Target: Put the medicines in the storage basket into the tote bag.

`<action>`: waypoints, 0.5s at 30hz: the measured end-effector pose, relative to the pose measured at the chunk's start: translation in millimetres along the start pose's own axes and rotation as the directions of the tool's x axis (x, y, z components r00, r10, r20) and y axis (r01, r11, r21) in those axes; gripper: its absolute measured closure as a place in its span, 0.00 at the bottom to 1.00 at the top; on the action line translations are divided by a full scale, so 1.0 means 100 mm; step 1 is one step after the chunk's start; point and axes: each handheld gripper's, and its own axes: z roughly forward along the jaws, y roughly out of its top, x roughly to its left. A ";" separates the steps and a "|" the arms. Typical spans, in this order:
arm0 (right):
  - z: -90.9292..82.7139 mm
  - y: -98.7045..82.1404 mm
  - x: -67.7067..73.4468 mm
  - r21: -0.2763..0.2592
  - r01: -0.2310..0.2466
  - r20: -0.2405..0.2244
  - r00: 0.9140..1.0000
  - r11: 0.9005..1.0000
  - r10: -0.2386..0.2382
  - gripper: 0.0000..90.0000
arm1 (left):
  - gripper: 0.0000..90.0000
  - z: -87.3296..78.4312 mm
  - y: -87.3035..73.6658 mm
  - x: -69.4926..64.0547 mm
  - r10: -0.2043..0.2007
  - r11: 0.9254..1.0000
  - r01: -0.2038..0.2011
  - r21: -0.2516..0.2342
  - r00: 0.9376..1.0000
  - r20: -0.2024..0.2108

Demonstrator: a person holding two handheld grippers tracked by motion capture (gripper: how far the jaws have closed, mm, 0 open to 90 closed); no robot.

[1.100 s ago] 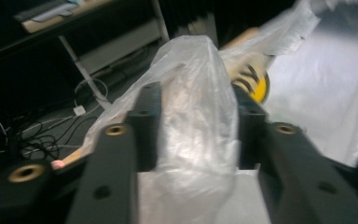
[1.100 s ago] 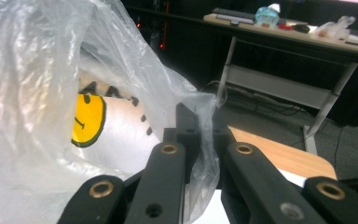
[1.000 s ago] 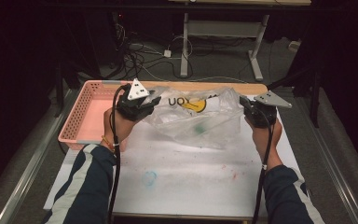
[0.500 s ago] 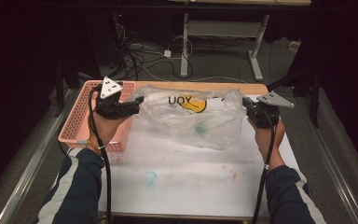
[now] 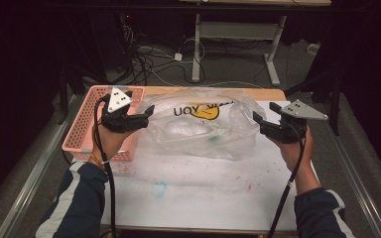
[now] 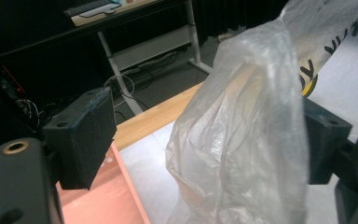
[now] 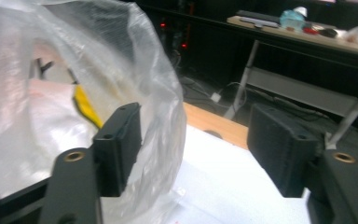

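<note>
So the crinkly clear plastic bag with black lettering and a yellow mark (image 5: 203,126) sits on the white table (image 5: 203,198) beside the pink plastic basket (image 5: 87,131), both the left gripper (image 5: 146,116) and right gripper (image 5: 263,119) having just let go, jaws apart.

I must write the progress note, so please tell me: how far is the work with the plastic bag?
Done: the plastic bag lies spread on the table beside the pink basket. In hand: the left gripper and right gripper have just been opening; both pairs of jaws stand apart at the bag's ends. Left: I cannot tell.
</note>
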 end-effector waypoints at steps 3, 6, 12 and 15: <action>-0.11 0.02 0.04 -0.007 0.007 -0.034 0.999 1.000 -0.007 0.33 | 0.19 -0.10 0.00 -0.04 0.038 0.999 -0.037 -0.006 0.999 0.013; -0.22 0.05 0.09 -0.035 0.017 -0.040 0.999 0.999 -0.018 0.29 | 0.19 -0.18 0.01 -0.10 0.071 0.997 -0.071 -0.005 0.997 0.016; -0.40 0.09 0.23 -0.102 0.044 -0.018 0.999 0.994 -0.046 0.26 | 0.18 -0.39 -0.03 -0.16 0.082 0.996 -0.081 -0.031 0.996 0.033; -0.44 0.05 0.26 -0.104 0.032 -0.026 0.999 0.994 -0.035 0.23 | 0.18 -0.49 -0.04 -0.19 0.099 0.994 -0.099 -0.050 0.995 0.012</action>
